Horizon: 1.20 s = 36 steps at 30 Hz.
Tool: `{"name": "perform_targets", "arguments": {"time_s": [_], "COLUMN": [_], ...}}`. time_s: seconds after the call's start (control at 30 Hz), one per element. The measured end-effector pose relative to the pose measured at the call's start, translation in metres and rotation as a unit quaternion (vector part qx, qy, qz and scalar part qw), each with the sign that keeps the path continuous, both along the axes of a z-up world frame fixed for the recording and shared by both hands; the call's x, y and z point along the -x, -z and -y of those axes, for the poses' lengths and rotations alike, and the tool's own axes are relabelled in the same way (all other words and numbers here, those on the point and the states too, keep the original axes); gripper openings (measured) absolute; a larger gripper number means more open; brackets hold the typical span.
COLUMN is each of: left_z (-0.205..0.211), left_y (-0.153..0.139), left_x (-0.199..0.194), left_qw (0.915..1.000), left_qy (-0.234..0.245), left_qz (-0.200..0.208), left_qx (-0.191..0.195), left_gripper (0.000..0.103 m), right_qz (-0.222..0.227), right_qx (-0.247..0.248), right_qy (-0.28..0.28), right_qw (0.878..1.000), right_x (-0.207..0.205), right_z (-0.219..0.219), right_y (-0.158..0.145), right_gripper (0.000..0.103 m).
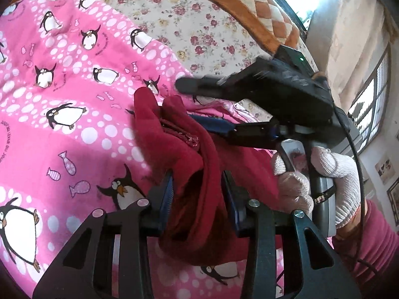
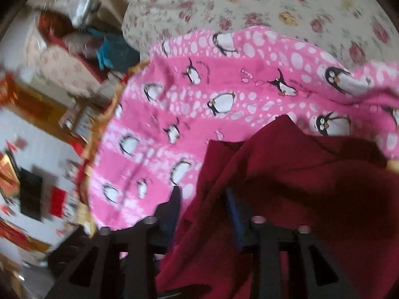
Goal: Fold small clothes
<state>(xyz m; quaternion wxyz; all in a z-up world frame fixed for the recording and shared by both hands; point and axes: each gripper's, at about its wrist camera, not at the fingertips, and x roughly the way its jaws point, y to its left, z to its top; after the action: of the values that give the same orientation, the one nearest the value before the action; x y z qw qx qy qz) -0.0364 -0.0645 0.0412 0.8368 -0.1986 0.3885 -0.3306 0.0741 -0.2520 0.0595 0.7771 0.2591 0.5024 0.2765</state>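
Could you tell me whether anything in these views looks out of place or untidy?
The red garment is bunched and twisted rather than flat on the penguin blanket, gathered in a wad between the left tool fingers. The right tool also has it between its fingers. Nothing looks spilled or damaged.

My left gripper (image 1: 197, 194) is black, its angular finger arms cut with triangular openings, pinned by round silver screws, and lined with blue pads (image 1: 167, 194). My right gripper (image 1: 209, 107) has a bulky black body, a green indicator light and a black cable (image 1: 359, 164). I'm wearing a white knit glove (image 1: 331, 174) and a pink sleeve (image 1: 374, 244).
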Motion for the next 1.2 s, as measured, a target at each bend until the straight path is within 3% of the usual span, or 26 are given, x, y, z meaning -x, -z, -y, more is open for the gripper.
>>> {"name": "perform_targets", "arguments": {"time_s": [0.03, 0.07, 0.2, 0.4, 0.57, 0.7, 0.8, 0.87, 0.97, 1.07, 1.13, 1.2], "left_z": [0.0, 0.001, 0.002, 0.002, 0.003, 0.002, 0.003, 0.006, 0.009, 0.013, 0.018, 0.023], "left_y": [0.0, 0.001, 0.001, 0.004, 0.005, 0.009, 0.011, 0.014, 0.018, 0.015, 0.01, 0.004], "left_x": [0.0, 0.0, 0.002, 0.002, 0.002, -0.001, -0.001, -0.003, -0.003, 0.001, 0.007, 0.011], "left_qw": [1.0, 1.0, 1.0, 1.0, 1.0, 0.9999, 0.9998, 0.9993, 0.9988, 0.9989, 0.9989, 0.9982], "left_qy": [0.0, 0.0, 0.0, 0.002, 0.004, 0.001, 0.002, 0.002, 0.002, 0.008, 0.017, 0.02], "left_qz": [0.0, 0.001, 0.003, 0.0, -0.002, -0.012, -0.016, -0.029, -0.041, -0.028, -0.013, -0.007], "left_qx": [-0.001, -0.003, -0.008, -0.007, -0.009, -0.01, -0.014, -0.023, -0.026, -0.036, -0.041, -0.056], "left_gripper": [0.037, 0.037, 0.037, 0.037, 0.037, 0.037, 0.038, 0.041, 0.056, 0.056, 0.048, 0.034], "right_qz": [0.0, 0.0, -0.007, 0.009, 0.014, -0.005, 0.02, 0.026, 0.037, 0.05, 0.054, 0.061], "right_qx": [-0.008, -0.008, 0.009, 0.099, 0.193, 0.284, 0.309, 0.291, 0.263, 0.236, 0.219, 0.199], "right_qy": [0.003, 0.004, -0.004, -0.035, -0.048, -0.072, -0.068, -0.065, -0.058, -0.043, -0.033, -0.021], "right_qw": [1.0, 1.0, 1.0, 0.994, 0.98, 0.956, 0.948, 0.954, 0.962, 0.969, 0.974, 0.978], "right_x": [0.001, 0.001, 0.002, -0.007, -0.025, -0.034, -0.03, -0.028, -0.023, -0.017, -0.01, -0.003], "right_z": [0.001, 0.001, -0.007, -0.035, -0.067, -0.084, -0.08, -0.068, -0.051, -0.036, -0.033, -0.027], "right_y": [-0.001, -0.001, 0.0, -0.005, 0.005, 0.034, 0.036, 0.034, 0.028, 0.022, 0.017, 0.012], "right_gripper": [0.069, 0.072, 0.073, 0.082, 0.082, 0.082, 0.066, 0.057, 0.043, 0.037, 0.034, 0.032]}}
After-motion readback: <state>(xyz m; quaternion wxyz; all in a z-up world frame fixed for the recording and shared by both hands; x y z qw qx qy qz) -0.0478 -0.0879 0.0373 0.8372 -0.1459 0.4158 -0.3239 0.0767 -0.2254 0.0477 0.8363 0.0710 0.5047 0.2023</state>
